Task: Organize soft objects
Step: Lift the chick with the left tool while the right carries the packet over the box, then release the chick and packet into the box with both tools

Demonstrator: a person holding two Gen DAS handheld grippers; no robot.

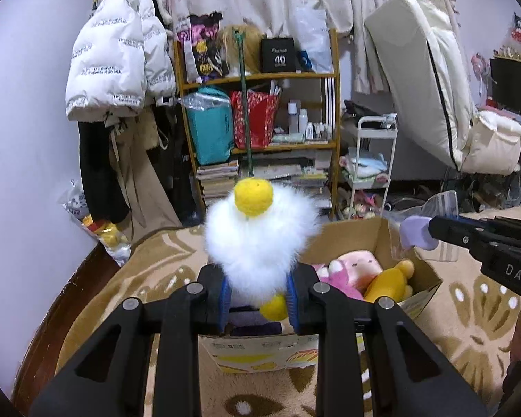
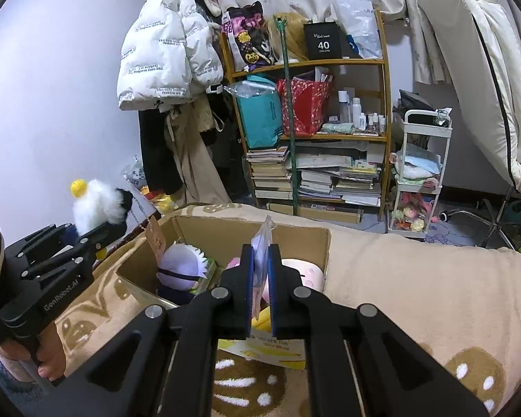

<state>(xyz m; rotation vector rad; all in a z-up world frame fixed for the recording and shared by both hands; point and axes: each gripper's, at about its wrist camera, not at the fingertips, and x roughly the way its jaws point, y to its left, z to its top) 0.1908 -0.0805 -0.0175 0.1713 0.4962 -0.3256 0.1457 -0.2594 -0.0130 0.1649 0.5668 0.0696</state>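
My left gripper [image 1: 259, 293] is shut on a fluffy white plush with a yellow beak [image 1: 260, 236], held over the near edge of an open cardboard box [image 1: 430, 274]. The same plush [image 2: 95, 206] shows at the left in the right wrist view, above the left gripper [image 2: 113, 227]. My right gripper [image 2: 260, 285] is shut on a clear zip bag with a pale purple item [image 2: 262, 243], above the box [image 2: 316, 239]. In the left wrist view that bag [image 1: 416, 231] hangs over the box's far corner. Inside lie a pink plush [image 1: 350, 267], a yellow plush [image 1: 389, 283] and a purple round-headed doll [image 2: 182, 266].
The box sits on a beige blanket with brown patterns [image 2: 416, 278]. Behind stand a crowded wooden shelf [image 2: 330, 135], a white trolley [image 2: 420, 173], a hanging white puffer jacket [image 2: 166, 55] and a propped mattress [image 1: 430, 76]. A bag of toys [image 1: 97, 229] leans on the wall.
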